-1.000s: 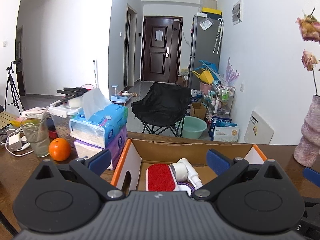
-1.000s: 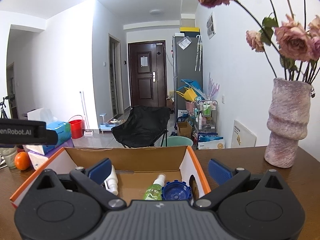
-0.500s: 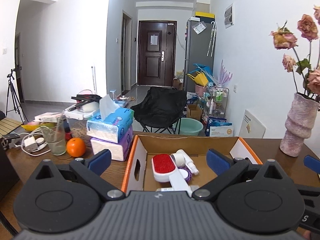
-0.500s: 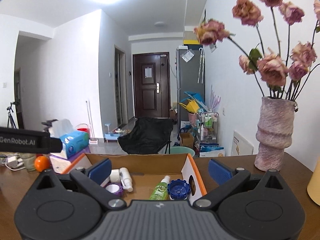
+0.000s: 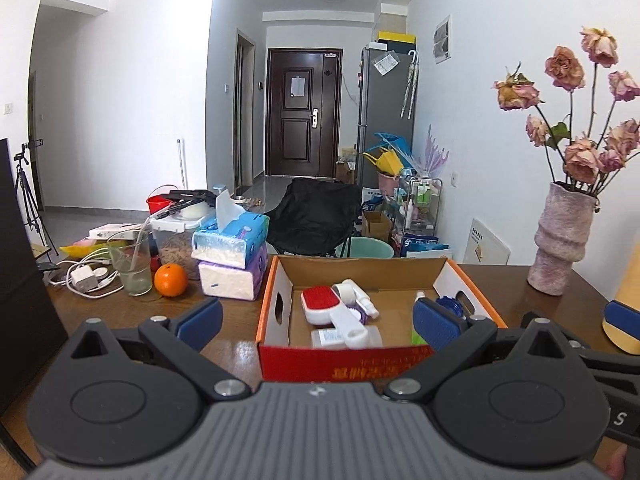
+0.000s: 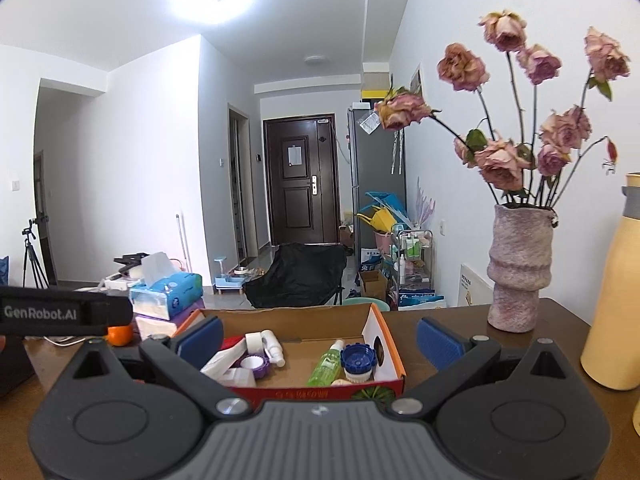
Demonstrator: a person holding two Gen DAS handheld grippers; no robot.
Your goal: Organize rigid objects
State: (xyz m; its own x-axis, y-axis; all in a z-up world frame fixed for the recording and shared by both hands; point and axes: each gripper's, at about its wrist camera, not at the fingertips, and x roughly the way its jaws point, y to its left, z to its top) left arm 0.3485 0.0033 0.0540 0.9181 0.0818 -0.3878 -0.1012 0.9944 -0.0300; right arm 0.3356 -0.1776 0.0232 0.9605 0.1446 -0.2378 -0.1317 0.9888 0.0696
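Brown table point(image 5: 132, 312) carries cardboard box point(image 5: 340, 354), vase point(image 5: 560, 240), tissue packs point(image 5: 232, 256), orange point(image 5: 171, 279).

Both wrist views look level across the table, sharing the nearby cardboard box point(image 5: 362, 268) point(image 6: 296, 318).

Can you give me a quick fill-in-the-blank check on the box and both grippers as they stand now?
1. The brush with red bristles lies inside the ____ box.
2. Both the left gripper and the right gripper are ____ and hold nothing.
3. The orange sits on the table beside a drinking ____.
4. The cap next to the green bottle is ____ in colour.

Missing words: cardboard; open; glass; blue
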